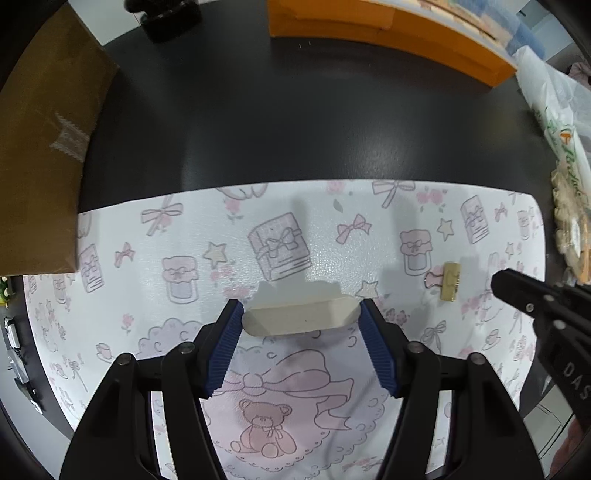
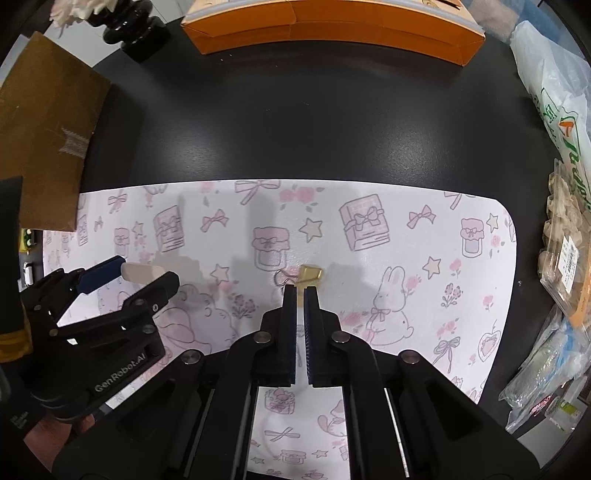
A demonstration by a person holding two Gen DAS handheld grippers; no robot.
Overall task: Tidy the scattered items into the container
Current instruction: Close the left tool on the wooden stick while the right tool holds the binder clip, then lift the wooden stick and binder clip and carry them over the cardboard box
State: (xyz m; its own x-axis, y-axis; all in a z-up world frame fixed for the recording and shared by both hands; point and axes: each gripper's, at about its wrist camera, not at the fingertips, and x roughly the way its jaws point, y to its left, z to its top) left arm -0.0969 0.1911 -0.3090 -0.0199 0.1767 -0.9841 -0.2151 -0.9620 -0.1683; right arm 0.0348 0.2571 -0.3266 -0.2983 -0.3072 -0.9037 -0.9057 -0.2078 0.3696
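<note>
**A:** How far along does the tidying look?

**B:** Two loose items show, and neither is in a container. The white eraser [image 1: 301,317] sits between the blue pads of the left gripper [image 1: 301,315], at the centre of the left wrist view, over the patterned mat [image 1: 184,236]. The gold binder clip [image 1: 448,281] is at the right of that view, low over the mat.

**A:** And the container?

**B:** Hard to name with confidence. An orange box [image 2: 332,29] stands along the top of the right wrist view on the black table [image 2: 295,129], and a brown cardboard box [image 2: 44,140] fills the upper left. Either could serve; the pictures do not settle which, nor show anything inside them. So both items remain to be put away.

**A:** How are the jaws standing?

**B:** The left jaws are spread to the eraser's length, a pad at each end of it; from the side, in the right wrist view, the eraser seems held clear of the mat. The right gripper [image 2: 300,291] has its jaws nearly together, a narrow slit between them, tips at the clip's near end. It looks pinched, though the contact itself is hidden.

**A:** Pose?

**B:** Both point forward towards the table's far side, left gripper at lower left of the right view, side by side and apart.
</note>
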